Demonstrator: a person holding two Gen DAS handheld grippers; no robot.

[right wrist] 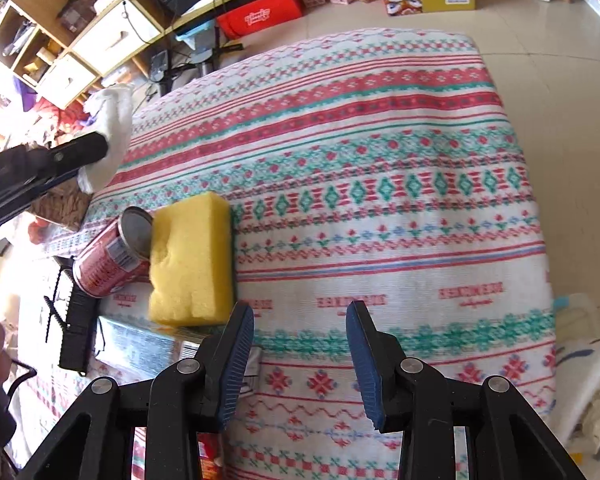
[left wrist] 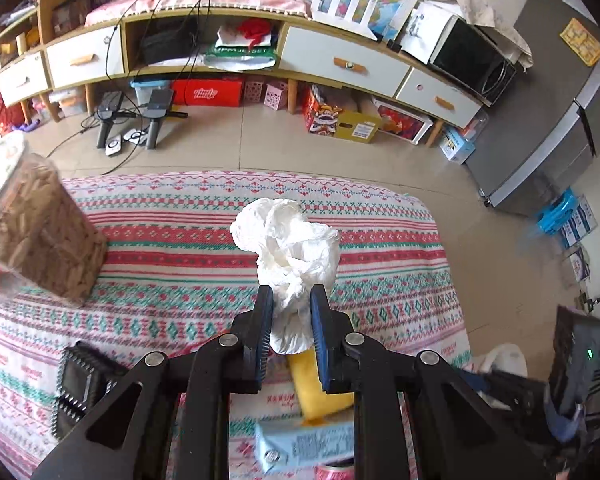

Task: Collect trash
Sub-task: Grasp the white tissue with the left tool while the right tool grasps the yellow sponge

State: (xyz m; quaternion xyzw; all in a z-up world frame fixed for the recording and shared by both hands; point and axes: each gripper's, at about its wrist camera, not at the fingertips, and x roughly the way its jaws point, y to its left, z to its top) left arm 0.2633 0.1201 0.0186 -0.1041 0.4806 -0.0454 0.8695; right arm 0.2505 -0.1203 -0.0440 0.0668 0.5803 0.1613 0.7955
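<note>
**Holding a wad of tissue over the table**

Gripping a crumpled white tissue (left wrist: 290, 256) with my left gripper (left wrist: 291, 300) right now, pads pressed into its lower end, so the jaws sit narrow around it. Most of the wad sticks out past the fingertips, and it's lifted clear of the patterned tablecloth (left wrist: 380, 264). From the right wrist view you can see that same tissue at the far left, pinched in the black finger.

My right gripper (right wrist: 300, 320) is a different story: jaws about half open, nothing between the blue pads, just hanging above a bare stretch of cloth.

Moving outward, a yellow sponge (right wrist: 192, 256) lies on the cloth just left of the right gripper's fingers. A red can (right wrist: 108, 256) lies on its side touching the sponge's left edge. Nearer the camera there's a light blue carton (left wrist: 300, 444), lying flat, and a black toothed clip (right wrist: 70, 320) off to the left of it.

On the left wrist view a clear jar of snacks (left wrist: 40, 232) stands at the table's left side, a bit blurred. Something white sits on the floor past the table's right edge, but it's too blurry to call.
</note>
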